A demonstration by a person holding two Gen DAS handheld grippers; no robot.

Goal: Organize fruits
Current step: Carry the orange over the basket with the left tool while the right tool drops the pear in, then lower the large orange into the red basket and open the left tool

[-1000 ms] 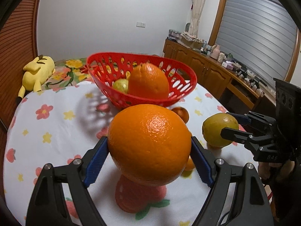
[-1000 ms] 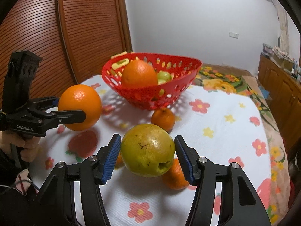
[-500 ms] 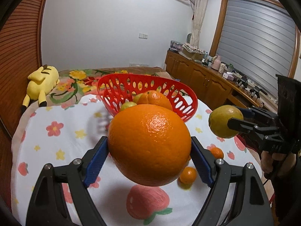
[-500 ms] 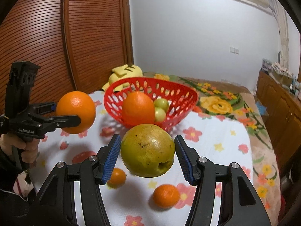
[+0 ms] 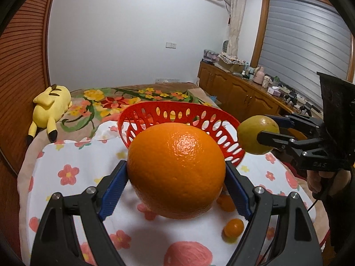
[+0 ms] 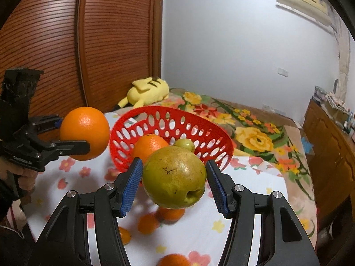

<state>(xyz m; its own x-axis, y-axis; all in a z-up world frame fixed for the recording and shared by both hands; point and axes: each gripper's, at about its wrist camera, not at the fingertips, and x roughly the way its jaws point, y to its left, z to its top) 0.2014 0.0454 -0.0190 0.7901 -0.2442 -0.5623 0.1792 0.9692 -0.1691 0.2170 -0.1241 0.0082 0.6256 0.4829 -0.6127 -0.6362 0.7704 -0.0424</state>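
Two fruits are in my grip and both hang in the air in front of the red basket (image 5: pixel 230 146). My left gripper (image 5: pixel 176 177) has its jaws spread wide and pressed on the orange (image 5: pixel 176 173), one blue pad at each side of its widest part. I judge the orange heavy and firm, its waxy peel a little slippery, so a hold across the middle suits it best. My right gripper (image 6: pixel 174 178) has its jaws set narrower, closed on the yellow-green pear (image 6: pixel 174 176), again at its sides. The pear looks firm but easy to bruise, and its skin already shows dark specks. Both fruits are round and could roll out if I tilt. Inside the basket lie another orange (image 6: pixel 147 146) and a small green fruit (image 6: pixel 185 144). Several small tangerines (image 5: pixel 233 227) sit on the flowered cloth (image 5: pixel 73 161) below.
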